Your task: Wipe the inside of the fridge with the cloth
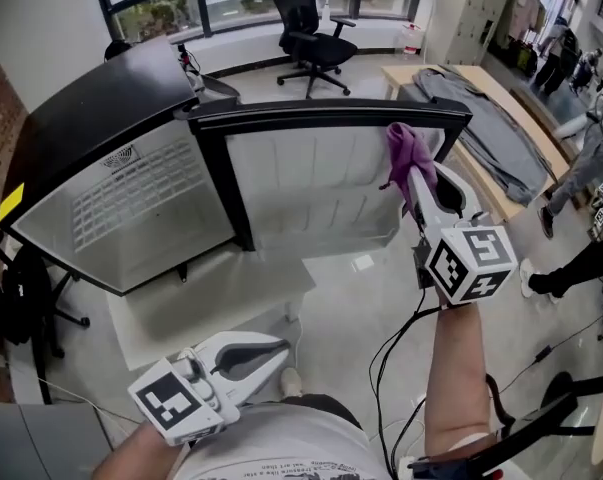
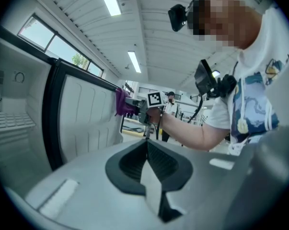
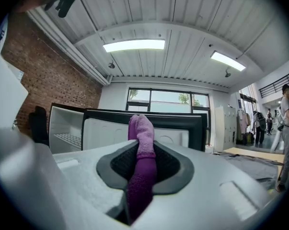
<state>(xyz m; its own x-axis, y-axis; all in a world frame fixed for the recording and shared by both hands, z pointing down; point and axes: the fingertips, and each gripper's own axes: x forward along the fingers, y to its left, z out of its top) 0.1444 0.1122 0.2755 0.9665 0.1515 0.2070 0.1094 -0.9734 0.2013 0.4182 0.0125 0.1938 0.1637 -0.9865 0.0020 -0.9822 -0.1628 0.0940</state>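
— Right gripper (image 1: 426, 190) first: what has it got?
— Its jaws are pinched on a purple cloth (image 1: 403, 154). One end pokes up past the fingertips and the rest trails back down between the jaws.
— Where does that put the cloth against the fridge (image 1: 91, 108)?
— Up by the far upper corner of the open door (image 1: 311, 183), in front of its white ribbed inner liner. Whether the cloth touches the liner, I cannot tell. It is well apart from the cabinet's interior, where a white wire shelf (image 1: 131, 196) shows.
— And the left gripper (image 1: 276, 352)?
— Low down, close to the person's torso, well apart from the fridge. Its jaws are pressed together with nothing between them.
— Anything else around?
— A black office chair (image 1: 311, 28) stands by the windows beyond the fridge. To the right, a table (image 1: 496, 88) carries a grey cover, and a person (image 1: 593, 163) stands near it.
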